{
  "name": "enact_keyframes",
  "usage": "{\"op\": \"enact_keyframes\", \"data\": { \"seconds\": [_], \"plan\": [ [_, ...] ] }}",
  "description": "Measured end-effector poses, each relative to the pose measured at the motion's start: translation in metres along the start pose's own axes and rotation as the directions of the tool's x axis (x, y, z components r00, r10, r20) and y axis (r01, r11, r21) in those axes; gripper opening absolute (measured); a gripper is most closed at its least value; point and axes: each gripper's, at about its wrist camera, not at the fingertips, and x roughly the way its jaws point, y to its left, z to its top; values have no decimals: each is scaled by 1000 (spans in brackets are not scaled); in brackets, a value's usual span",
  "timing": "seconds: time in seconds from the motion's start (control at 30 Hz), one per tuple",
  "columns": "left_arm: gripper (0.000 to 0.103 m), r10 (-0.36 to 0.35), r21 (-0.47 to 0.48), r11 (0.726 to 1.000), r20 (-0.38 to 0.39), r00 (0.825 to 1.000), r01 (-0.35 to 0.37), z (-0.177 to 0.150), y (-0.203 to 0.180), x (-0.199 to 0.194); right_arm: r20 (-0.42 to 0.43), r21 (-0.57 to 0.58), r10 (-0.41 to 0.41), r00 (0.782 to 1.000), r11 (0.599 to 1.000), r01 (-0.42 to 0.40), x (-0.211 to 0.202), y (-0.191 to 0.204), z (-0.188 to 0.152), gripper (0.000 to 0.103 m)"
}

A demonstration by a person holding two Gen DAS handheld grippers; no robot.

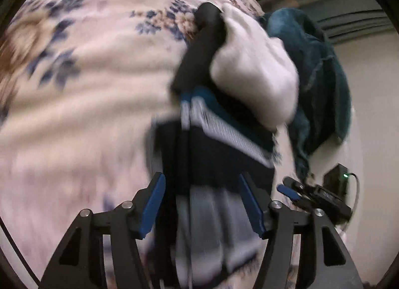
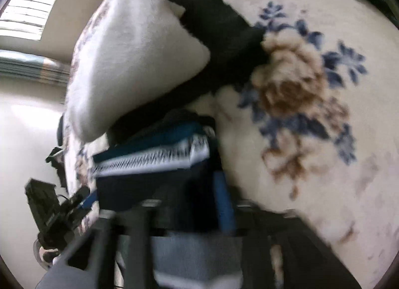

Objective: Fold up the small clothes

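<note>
Clothes stack (image 1: 219, 139) sits on the floral blanket (image 1: 87, 64), straight ahead of both cameras: dark piece at bottom, striped white band, teal layer. White garment (image 1: 251, 69) and a black piece (image 1: 199, 47) lie on the far end of the stack. Left tool (image 1: 202, 204) open, blue pads either side of the stack's near end, not clamping. Right tool (image 2: 189, 216) heavily blurred over the stack; can't tell its state. Teal garment (image 1: 321, 84) hangs at right.

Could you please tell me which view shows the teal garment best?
The left wrist view: the teal garment hangs in full at the bed's edge. The right wrist view shows at most a dark sliver at its top edge.
</note>
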Motion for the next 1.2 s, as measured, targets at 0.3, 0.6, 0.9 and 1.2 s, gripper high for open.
{"op": "enact_keyframes", "data": {
  "seconds": [0.3, 0.6, 0.9, 1.2],
  "plan": [
    [11, 116, 113, 987, -10, 993, -114, -96, -25, 18, -163, 87, 52, 985, 996, -38, 5, -58, -117, 51],
    [6, 232, 144, 963, 5, 973, -230, -84, -11, 11, -81, 140, 34, 996, 990, -22, 18, -49, -138, 6],
    [64, 78, -18, 997, -24, 997, -78, -93, 9, -23, -135, 167, 80, 988, 984, -57, 15, -54, -131, 25],
    [13, 163, 153, 977, -85, 983, -148, -137, -23, 24, -271, 214, 178, 946, 969, -121, 24, -89, -166, 19]
  ]
}}
